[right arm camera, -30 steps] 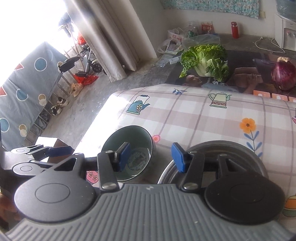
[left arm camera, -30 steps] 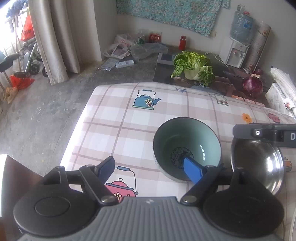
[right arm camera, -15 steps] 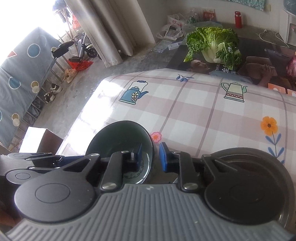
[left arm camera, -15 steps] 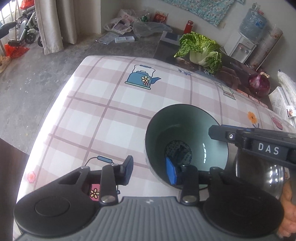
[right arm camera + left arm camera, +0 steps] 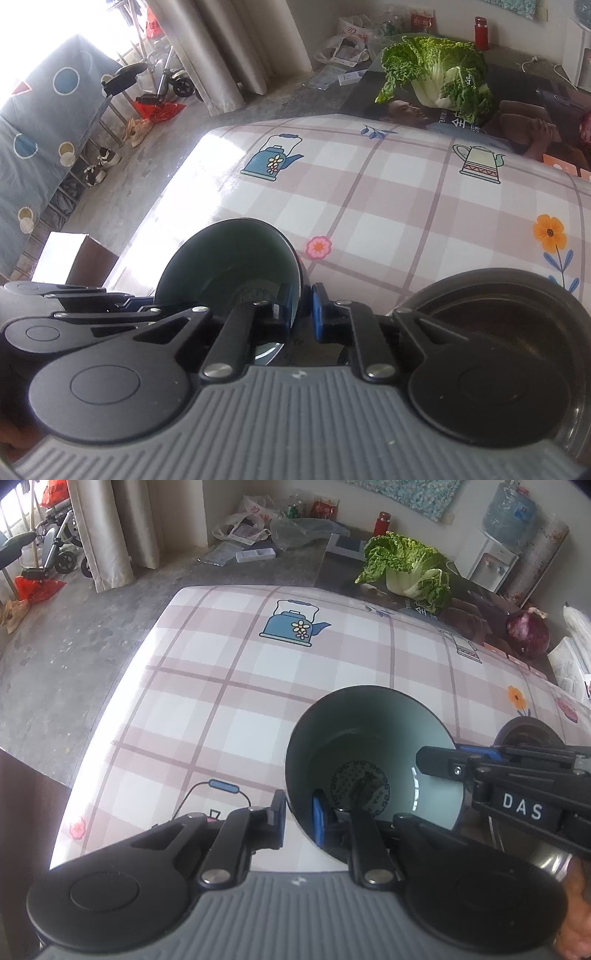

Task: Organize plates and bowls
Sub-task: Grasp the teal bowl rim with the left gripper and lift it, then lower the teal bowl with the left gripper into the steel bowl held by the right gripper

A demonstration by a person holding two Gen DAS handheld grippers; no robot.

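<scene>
White capitals "DAS" stand on a black label on the side of the right gripper (image 5: pixel 439 762), seen from the left wrist. Large white Chinese characters are printed on the dark poster (image 5: pixel 454 120) beneath the cabbage (image 5: pixel 439 70); they are partly covered and cannot be made out fully.

A lived-in home: checked tablecloth (image 5: pixel 229 686), cabbage (image 5: pixel 406 568), water dispenser (image 5: pixel 495 550), curtains (image 5: pixel 122 528), shoes (image 5: pixel 99 166).
</scene>
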